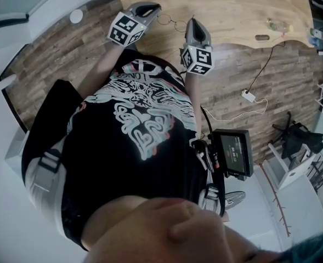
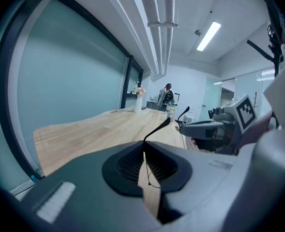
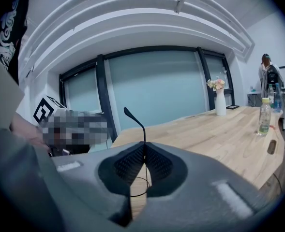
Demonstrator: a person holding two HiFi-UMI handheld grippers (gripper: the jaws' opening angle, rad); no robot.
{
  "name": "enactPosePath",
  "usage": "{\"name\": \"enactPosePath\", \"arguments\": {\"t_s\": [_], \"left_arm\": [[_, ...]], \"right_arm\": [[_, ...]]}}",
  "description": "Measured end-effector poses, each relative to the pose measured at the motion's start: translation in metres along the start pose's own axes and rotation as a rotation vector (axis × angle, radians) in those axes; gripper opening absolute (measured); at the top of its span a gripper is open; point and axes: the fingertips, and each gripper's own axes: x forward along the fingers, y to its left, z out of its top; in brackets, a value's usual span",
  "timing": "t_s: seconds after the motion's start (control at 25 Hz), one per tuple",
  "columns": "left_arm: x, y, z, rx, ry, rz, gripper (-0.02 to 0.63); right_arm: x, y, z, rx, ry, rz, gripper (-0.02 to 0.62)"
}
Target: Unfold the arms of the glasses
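Note:
The glasses (image 1: 172,22) are thin wire-rimmed, held just above the wooden table (image 1: 232,10) between my two grippers. My left gripper (image 1: 154,12) is shut on one arm; in the left gripper view that arm's dark tip (image 2: 161,126) sticks up past the shut jaws (image 2: 144,148), and a bit of wire rim (image 2: 150,179) shows below. My right gripper (image 1: 192,24) is shut on the other arm, whose dark tip (image 3: 132,118) rises above its jaws (image 3: 144,149), with wire rim (image 3: 138,187) below. The two grippers stand close together, facing each other.
A plastic bottle (image 1: 279,25) and a small dark object (image 1: 262,37) lie at the table's right end. A white vase with flowers (image 3: 220,103) stands far along the table. A person (image 3: 270,79) stands far off. A cable and adapter (image 1: 249,96) lie on the floor.

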Motion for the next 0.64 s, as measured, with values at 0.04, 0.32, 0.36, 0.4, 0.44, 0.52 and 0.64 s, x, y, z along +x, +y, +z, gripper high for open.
{"name": "enactPosePath", "arguments": {"t_s": [0.04,0.32,0.36,0.4,0.44,0.52,0.64], "left_arm": [[-0.0003,0.0005,-0.0003,-0.001,0.002,0.002,0.002],[-0.0024,-0.0010,-0.0013,0.001,0.009,0.001,0.000],[-0.0029,-0.0002,-0.0011,-0.001,0.011,0.002,0.000],[-0.0033,0.0006,-0.0009,-0.002,0.012,0.003,0.000],[-0.0035,0.0013,-0.0007,-0.002,0.013,0.004,0.000],[-0.0033,0.0015,-0.0010,0.000,0.015,0.005,0.000],[-0.0021,0.0002,-0.0029,0.002,0.018,0.004,0.000]], "right_arm": [[0.0001,0.0001,-0.0009,0.002,0.002,0.001,0.002],[0.0001,0.0008,-0.0032,0.006,0.012,0.000,0.002],[0.0007,0.0014,-0.0030,0.004,0.014,0.002,0.002],[0.0013,0.0021,-0.0029,0.003,0.015,0.003,0.002],[0.0017,0.0028,-0.0030,0.002,0.017,0.004,0.002],[0.0021,0.0036,-0.0038,0.002,0.018,0.004,0.002],[0.0013,0.0037,-0.0059,0.001,0.020,0.003,0.002]]}}
